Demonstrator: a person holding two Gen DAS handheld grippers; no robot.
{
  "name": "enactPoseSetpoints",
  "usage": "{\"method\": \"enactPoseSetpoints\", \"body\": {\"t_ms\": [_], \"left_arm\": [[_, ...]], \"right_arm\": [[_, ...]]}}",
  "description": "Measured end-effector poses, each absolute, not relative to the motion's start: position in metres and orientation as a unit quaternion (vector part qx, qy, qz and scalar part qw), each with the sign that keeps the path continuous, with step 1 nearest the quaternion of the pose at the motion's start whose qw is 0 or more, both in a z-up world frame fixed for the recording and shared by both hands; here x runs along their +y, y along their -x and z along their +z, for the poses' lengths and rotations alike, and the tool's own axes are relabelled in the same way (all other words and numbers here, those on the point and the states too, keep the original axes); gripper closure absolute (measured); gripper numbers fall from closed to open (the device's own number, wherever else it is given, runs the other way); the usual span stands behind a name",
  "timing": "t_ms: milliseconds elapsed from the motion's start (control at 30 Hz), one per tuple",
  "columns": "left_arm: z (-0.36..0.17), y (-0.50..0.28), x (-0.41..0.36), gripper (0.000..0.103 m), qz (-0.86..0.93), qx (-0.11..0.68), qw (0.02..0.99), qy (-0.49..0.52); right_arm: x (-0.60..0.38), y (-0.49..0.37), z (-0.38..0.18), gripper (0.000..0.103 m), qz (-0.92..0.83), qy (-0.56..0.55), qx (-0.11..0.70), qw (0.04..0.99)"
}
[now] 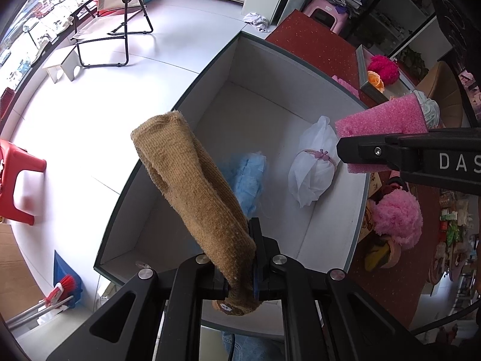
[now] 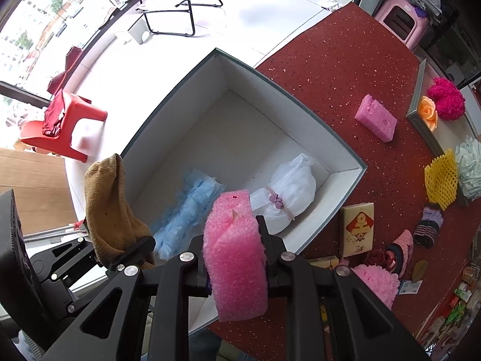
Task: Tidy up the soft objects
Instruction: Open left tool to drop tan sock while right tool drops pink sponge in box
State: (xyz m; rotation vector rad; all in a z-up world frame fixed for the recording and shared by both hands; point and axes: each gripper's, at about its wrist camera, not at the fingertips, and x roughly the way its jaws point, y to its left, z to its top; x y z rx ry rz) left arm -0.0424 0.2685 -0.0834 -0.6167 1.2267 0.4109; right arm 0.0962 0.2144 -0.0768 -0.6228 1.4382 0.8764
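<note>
My left gripper is shut on a tan knitted cloth, which sticks up over the near left rim of a white open box. My right gripper is shut on a pink foam sponge, held above the box's near edge. In the left wrist view that pink sponge and the right gripper hang over the box's right side. Inside the box lie a fluffy blue piece and a white bundle tied with a pink bow. The tan cloth also shows in the right wrist view.
The box sits at the corner of a red glittery tabletop. On it lie a second pink sponge, an orange rose, a magenta pom-pom, yellow foam netting, a pale bath pouf, a printed packet and knitted slippers. A red stool stands on the floor.
</note>
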Motion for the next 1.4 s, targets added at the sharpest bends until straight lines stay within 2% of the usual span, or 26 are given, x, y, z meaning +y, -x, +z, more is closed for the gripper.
{"method": "enactPoseSetpoints", "body": {"t_ms": [500, 567, 600, 633, 667, 700, 733, 767, 833, 900, 1000, 1100, 1400], "left_arm": [[-0.096, 0.039, 0.267, 0.092, 0.182, 0.571, 0.748, 0.285], [-0.097, 0.038, 0.266, 0.071, 0.182, 0.573, 0.748, 0.282], [-0.099, 0.038, 0.266, 0.028, 0.182, 0.577, 0.746, 0.279], [-0.101, 0.038, 0.265, 0.002, 0.182, 0.582, 0.742, 0.277], [-0.103, 0.038, 0.265, 0.001, 0.181, 0.587, 0.74, 0.274], [-0.102, 0.039, 0.264, 0.001, 0.186, 0.582, 0.745, 0.27], [-0.102, 0.039, 0.261, 0.001, 0.186, 0.58, 0.749, 0.262], [-0.103, 0.039, 0.258, 0.001, 0.183, 0.582, 0.75, 0.256], [-0.105, 0.039, 0.255, 0.001, 0.188, 0.582, 0.751, 0.25], [-0.11, 0.039, 0.252, 0.001, 0.188, 0.587, 0.745, 0.255], [-0.12, 0.037, 0.251, 0.001, 0.195, 0.596, 0.732, 0.266], [-0.122, 0.041, 0.249, 0.001, 0.185, 0.572, 0.743, 0.294], [-0.121, 0.044, 0.233, 0.001, 0.199, 0.538, 0.764, 0.295]], "right_arm": [[0.22, -0.097, -0.097, 0.079, 0.375, 0.269, 0.635, 0.619], [0.22, -0.097, -0.098, 0.079, 0.375, 0.268, 0.634, 0.62], [0.22, -0.097, -0.099, 0.078, 0.374, 0.269, 0.634, 0.621], [0.219, -0.097, -0.099, 0.073, 0.372, 0.269, 0.634, 0.622], [0.219, -0.098, -0.098, 0.057, 0.369, 0.27, 0.632, 0.625], [0.217, -0.098, -0.096, 0.046, 0.366, 0.27, 0.629, 0.63], [0.215, -0.098, -0.094, 0.025, 0.364, 0.268, 0.623, 0.638], [0.214, -0.099, -0.091, 0.017, 0.364, 0.266, 0.617, 0.645], [0.209, -0.099, -0.086, 0.014, 0.366, 0.259, 0.61, 0.653], [0.203, -0.099, -0.081, 0.0, 0.366, 0.247, 0.604, 0.664], [0.188, -0.101, -0.075, 0.0, 0.368, 0.22, 0.591, 0.683], [0.171, -0.1, -0.076, 0.0, 0.363, 0.202, 0.588, 0.694], [0.128, -0.1, -0.091, 0.0, 0.328, 0.163, 0.627, 0.688]]}}
